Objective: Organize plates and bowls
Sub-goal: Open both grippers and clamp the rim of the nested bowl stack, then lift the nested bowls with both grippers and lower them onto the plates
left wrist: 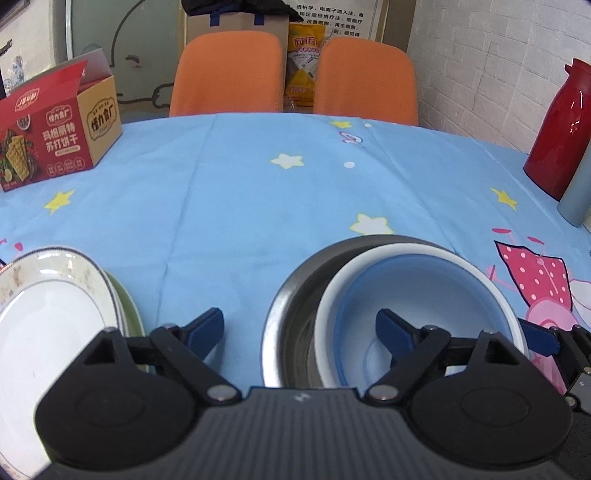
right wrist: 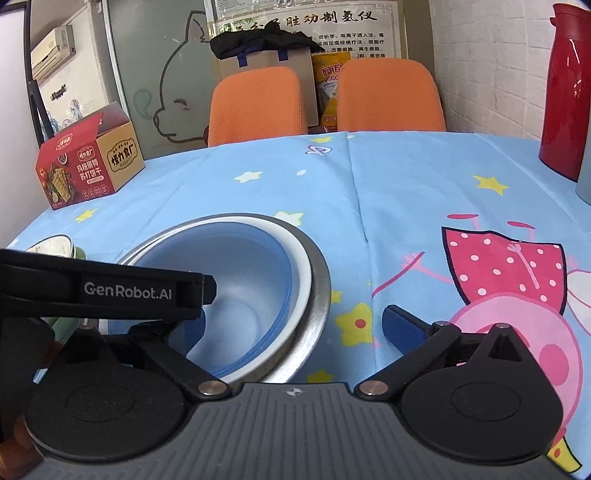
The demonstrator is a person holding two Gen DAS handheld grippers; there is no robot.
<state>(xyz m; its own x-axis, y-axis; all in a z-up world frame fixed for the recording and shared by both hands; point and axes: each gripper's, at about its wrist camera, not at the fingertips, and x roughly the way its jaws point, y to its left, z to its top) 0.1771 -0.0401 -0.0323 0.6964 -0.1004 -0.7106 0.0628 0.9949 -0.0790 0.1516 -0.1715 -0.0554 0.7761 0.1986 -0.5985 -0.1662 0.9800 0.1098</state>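
1. Probably a clinic or office break room, not a home: framed Chinese-text medical poster (right wrist: 295, 33) on the wall.
2. Wall-mounted white air conditioner (right wrist: 51, 51).
3. Two orange padded chairs (left wrist: 229, 74) at a table under a blue star-print cloth (left wrist: 240, 184).

Blue bowl (left wrist: 424, 295) nested in white bowl (left wrist: 373, 266) inside steel bowl (left wrist: 291, 306), white plate (left wrist: 48, 314) stacked on green plate (left wrist: 129, 314)

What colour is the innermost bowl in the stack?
Light blue bowl, nested in a white one; clearest in the right wrist view.

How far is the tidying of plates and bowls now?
Done: the blue bowl sits in the white bowl, inside the steel bowl; the white plate lies on the green plate. In hand: nothing; both hand-held grippers stand open. Left: seemingly nothing loose.
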